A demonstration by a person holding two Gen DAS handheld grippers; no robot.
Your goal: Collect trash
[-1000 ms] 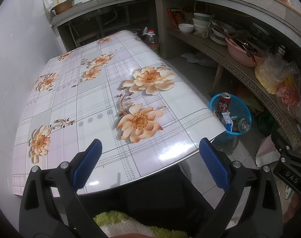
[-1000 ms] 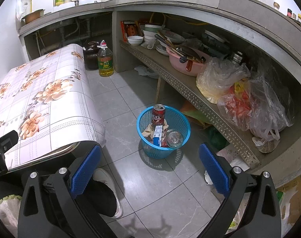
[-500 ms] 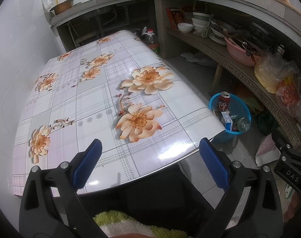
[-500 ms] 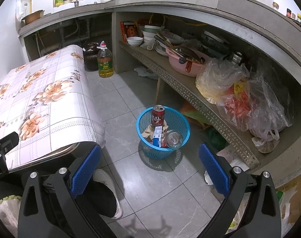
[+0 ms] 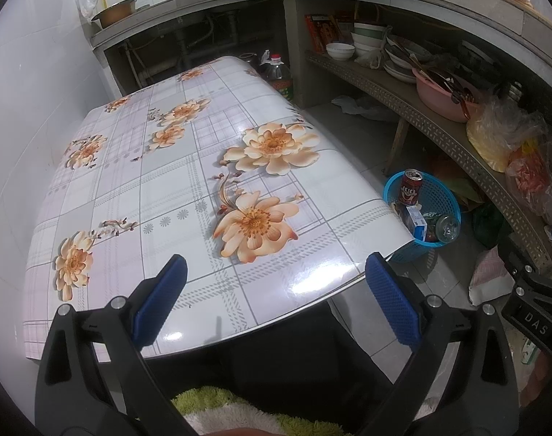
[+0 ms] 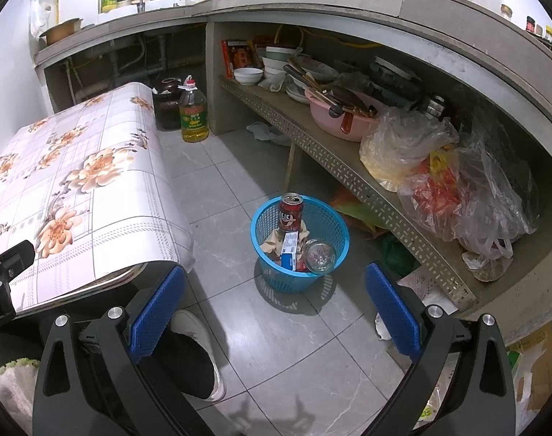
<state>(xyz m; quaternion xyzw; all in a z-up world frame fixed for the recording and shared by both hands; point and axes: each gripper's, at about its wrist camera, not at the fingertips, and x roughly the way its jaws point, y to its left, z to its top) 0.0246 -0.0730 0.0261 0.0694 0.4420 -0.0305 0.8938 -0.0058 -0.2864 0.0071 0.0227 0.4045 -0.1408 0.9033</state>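
Observation:
A blue plastic basket (image 6: 334, 225) stands on the grey floor tiles right of the table. It holds a red can (image 6: 291, 212), a blue and white carton (image 6: 289, 250), a glass jar (image 6: 319, 256) and crumpled paper. The basket also shows in the left wrist view (image 5: 443, 196). My right gripper (image 6: 274, 312) is open and empty, above the floor in front of the basket. My left gripper (image 5: 276, 296) is open and empty over the near edge of the flowered table (image 5: 174, 189).
A long low shelf (image 6: 334, 160) on the right carries bowls, a pink basin (image 6: 334, 116) and plastic bags (image 6: 457, 178). An oil bottle (image 6: 193, 116) and a dark jar stand on the floor beyond the table. A shoe (image 6: 199, 356) is near my right gripper.

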